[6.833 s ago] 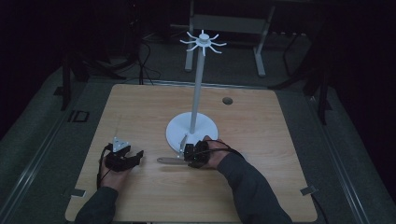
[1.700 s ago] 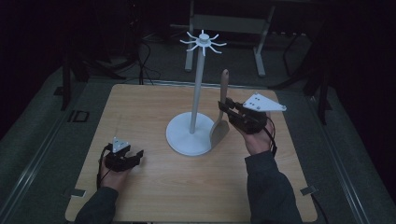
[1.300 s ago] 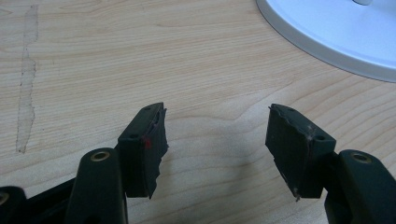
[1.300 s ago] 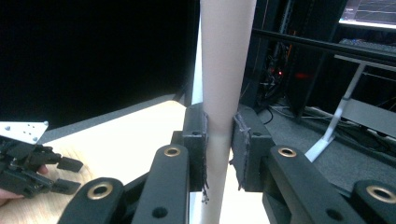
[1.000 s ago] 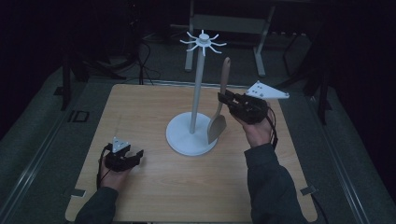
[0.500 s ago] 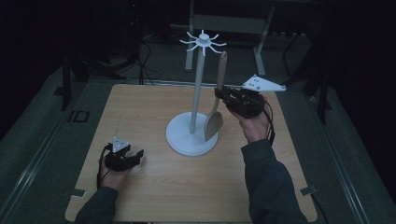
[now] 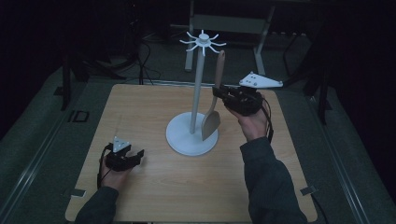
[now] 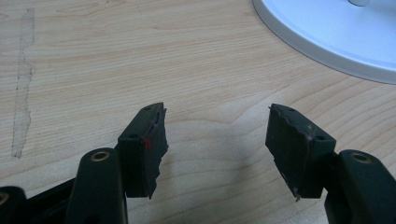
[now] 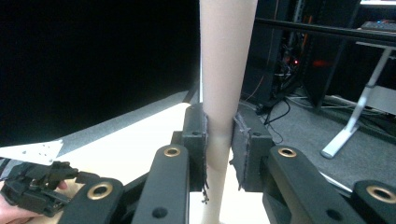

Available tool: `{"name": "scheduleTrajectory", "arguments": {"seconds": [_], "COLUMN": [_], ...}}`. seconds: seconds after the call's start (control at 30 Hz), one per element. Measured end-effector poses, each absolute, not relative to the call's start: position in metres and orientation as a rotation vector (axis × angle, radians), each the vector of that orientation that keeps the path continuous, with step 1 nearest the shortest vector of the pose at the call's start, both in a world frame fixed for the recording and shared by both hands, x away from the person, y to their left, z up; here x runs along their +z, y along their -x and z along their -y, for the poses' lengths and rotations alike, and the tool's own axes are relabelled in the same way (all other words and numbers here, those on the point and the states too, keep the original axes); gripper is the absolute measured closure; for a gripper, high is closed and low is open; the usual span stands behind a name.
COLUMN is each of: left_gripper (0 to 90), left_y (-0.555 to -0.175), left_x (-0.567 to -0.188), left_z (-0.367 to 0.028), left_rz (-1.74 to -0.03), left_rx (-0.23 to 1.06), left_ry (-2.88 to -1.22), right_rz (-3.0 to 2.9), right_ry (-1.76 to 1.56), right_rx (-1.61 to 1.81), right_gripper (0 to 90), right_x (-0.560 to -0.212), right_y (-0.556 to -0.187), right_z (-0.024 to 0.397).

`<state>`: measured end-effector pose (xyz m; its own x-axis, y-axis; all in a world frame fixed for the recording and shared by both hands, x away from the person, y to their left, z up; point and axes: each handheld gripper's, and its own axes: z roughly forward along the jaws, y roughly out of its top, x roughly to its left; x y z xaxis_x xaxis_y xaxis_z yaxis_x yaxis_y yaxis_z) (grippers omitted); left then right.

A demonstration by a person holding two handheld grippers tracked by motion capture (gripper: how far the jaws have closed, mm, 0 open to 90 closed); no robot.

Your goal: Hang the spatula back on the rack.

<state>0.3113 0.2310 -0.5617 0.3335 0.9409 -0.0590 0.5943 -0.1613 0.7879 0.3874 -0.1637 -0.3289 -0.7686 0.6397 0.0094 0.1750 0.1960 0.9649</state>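
Spatula lifted off the table and carried up beside the stand's pole.
The right gripper (image 7: 219,94), at 1 o'clock from the white stand (image 7: 192,140), is clenched on the wooden spatula (image 7: 212,119) at its handle, blade hanging down over the base's 3 o'clock edge. The left gripper (image 7: 135,156), at 7 o'clock on the table (image 7: 140,107), has stayed put, jaws spread apart and holding nothing.

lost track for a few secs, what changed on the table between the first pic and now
The right gripper took hold of the wooden spatula, which lay flat in front of the white stand, and lifted it upright beside the pole, handle tip rising toward the hooks on top. The left gripper stayed open, resting on the table; the stand did not move.
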Motion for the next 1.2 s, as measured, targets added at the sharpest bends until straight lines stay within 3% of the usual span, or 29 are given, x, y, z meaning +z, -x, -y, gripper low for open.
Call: {"name": "scheduleTrajectory", "arguments": {"seconds": [0.7,0.83,0.87,0.93,1.2], "left_gripper": [38.2,38.2,38.2,38.2,38.2], "left_y": [-0.311,-0.311,-0.311,-0.311,-0.312], "left_x": [-0.562,-0.562,-0.562,-0.562,-0.562], "left_z": [-0.231,-0.232,-0.232,-0.231,-0.231], "left_rz": [-1.353,-1.354,-1.354,-1.353,-1.355], "left_rx": [0.591,0.59,0.59,0.589,0.59], "left_ry": [-1.854,-1.854,-1.854,-1.857,-1.862], "right_rz": [-2.118,-2.064,-2.064,-2.049,-2.059], "right_ry": [-0.783,-0.803,-0.803,-0.8,-0.818], "right_rx": [1.571,1.601,1.601,1.544,1.484], "right_gripper": [75.3,54.9,54.9,46.4,36.0], "right_x": [-0.329,-0.329,-0.329,-0.33,-0.342], "right_y": [-0.399,-0.398,-0.398,-0.396,-0.394], "right_z": [0.151,0.154,0.154,0.154,0.159]}}
